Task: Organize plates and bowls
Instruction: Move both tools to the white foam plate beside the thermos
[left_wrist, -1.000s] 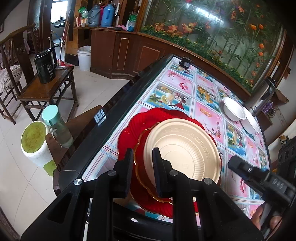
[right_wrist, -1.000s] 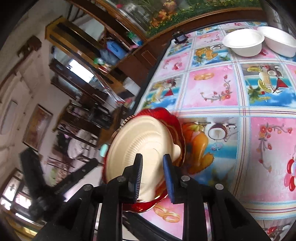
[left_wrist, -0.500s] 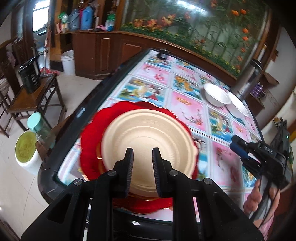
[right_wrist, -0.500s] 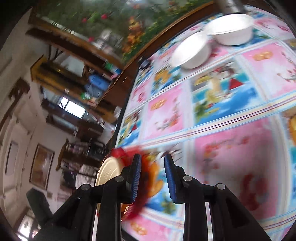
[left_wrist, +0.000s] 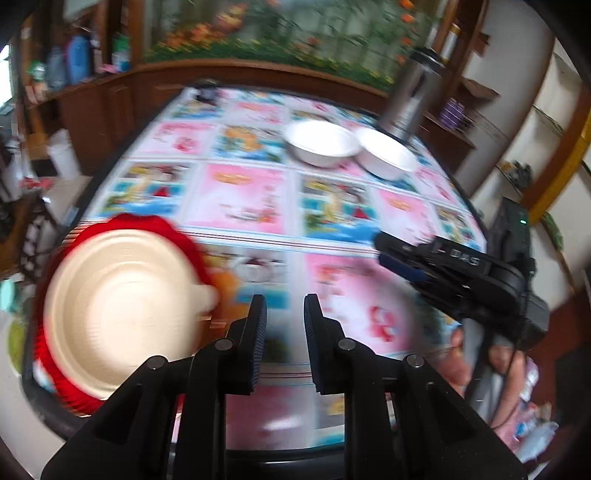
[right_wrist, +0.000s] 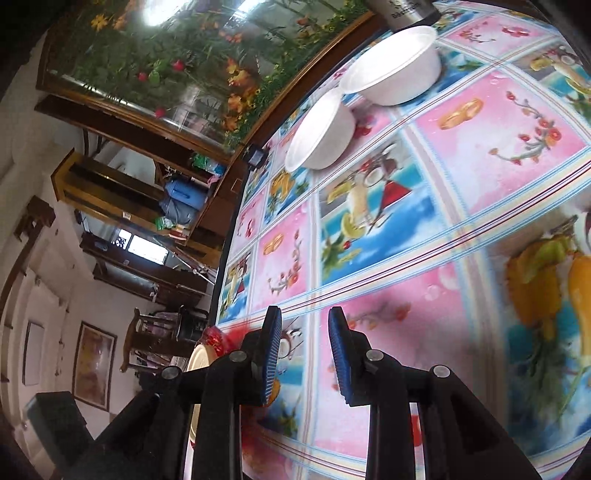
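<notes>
Left gripper (left_wrist: 284, 317): jaws narrowly parted, nothing between them, above the patterned tablecloth (left_wrist: 240, 199); right gripper (right_wrist: 304, 339): jaws narrowly parted, likewise empty; cream plate (left_wrist: 122, 310) rests on red plate (left_wrist: 144, 223) at the table's near left corner, beside the left gripper; two white bowls (left_wrist: 321, 142), touching, stand at the far side near a steel flask (left_wrist: 410, 99).
</notes>
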